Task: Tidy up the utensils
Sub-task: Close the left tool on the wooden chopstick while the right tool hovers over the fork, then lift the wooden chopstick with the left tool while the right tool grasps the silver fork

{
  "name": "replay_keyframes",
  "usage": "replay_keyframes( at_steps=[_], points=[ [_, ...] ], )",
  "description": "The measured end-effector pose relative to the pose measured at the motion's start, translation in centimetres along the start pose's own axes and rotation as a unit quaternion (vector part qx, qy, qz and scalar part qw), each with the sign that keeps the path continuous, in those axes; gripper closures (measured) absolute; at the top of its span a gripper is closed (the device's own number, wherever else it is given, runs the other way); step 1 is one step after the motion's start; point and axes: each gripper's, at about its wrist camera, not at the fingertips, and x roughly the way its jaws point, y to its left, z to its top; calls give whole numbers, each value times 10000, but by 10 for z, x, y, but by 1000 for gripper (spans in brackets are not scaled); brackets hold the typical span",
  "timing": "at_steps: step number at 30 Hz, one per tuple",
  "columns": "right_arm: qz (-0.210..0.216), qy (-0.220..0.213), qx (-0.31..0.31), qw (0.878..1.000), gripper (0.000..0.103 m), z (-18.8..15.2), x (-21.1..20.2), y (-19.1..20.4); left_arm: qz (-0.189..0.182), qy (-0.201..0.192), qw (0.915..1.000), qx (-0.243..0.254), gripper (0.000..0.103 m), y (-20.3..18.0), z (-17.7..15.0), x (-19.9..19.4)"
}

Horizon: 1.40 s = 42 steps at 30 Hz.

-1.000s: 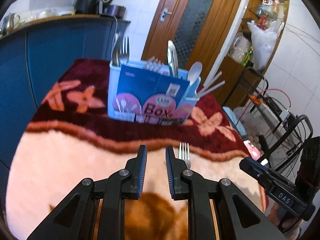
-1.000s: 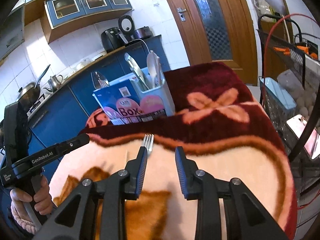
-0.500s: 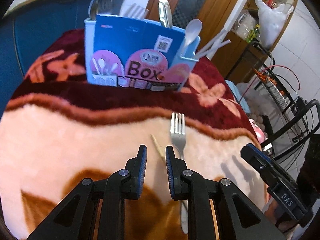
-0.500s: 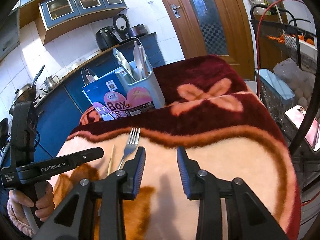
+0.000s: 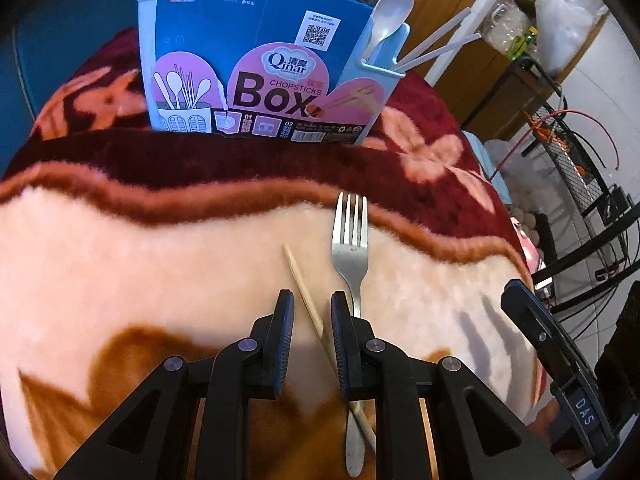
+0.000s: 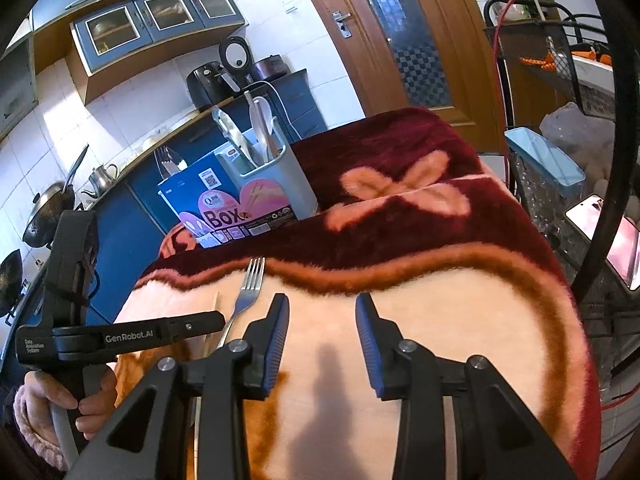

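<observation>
Left wrist view: the left hand-held gripper (image 5: 312, 308) hangs over a plush blanket (image 5: 140, 272) that covers the surface, its jaws narrowly parted and gripping nothing. A thin wooden chopstick (image 5: 306, 292) lies on the blanket and runs diagonally through the gap between the blue pads, from 11 o'clock to 5 o'clock; whether the right pad touches it cannot be told. A metal fork (image 5: 350, 252) lies just beside the chopstick at 3 o'clock of it, tines towards 12 o'clock, its handle passing under the right finger and crossing the chopstick near the bottom edge. At 12 o'clock of both stands the utensil holder (image 5: 384, 80), pale blue, fronted by a blue and pink card printed "Box" (image 5: 260, 64); a white spoon (image 5: 390, 16) and pale chopsticks (image 5: 436, 46) stand in its right-hand compartment. The right hand-held gripper (image 5: 556, 364) enters at 4 o'clock. Right wrist view: the right hand-held gripper (image 6: 322, 320) hangs above bare blanket with its jaws apart and nothing between them; they have just been opening. The fork (image 6: 248, 288) and chopstick (image 6: 214, 320) lie at 10 o'clock of it, with the left hand-held gripper (image 6: 200, 322) over them, held by a hand (image 6: 80, 400). The holder (image 6: 280, 184) stands at 11 o'clock.
</observation>
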Motion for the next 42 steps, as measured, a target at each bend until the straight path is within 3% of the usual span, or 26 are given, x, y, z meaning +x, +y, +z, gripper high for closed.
replay_keyframes(
  at_steps=[8,13,19,24,30,42],
  points=[
    [59,-46,22,10000,65,0,-2,-3,-89,349,9990,-247,96,9,10,5],
    [56,34,-5,10000,65,0,0,0,-345,240,9979,-484,99,19,7,1],
    [102,190,-167,9996,65,1,8,13,-397,-319,9973,-529,99,32,10,-23],
    [173,406,-287,9986,65,2,19,27,-60,-1033,9939,-383,99,44,16,-51],
    [268,735,-296,9965,65,1,37,44,301,-1725,9841,-293,99,63,18,-81],
    [167,1457,-609,9873,67,-4,72,80,486,-2472,9676,-164,99,82,12,-108]
  ],
)
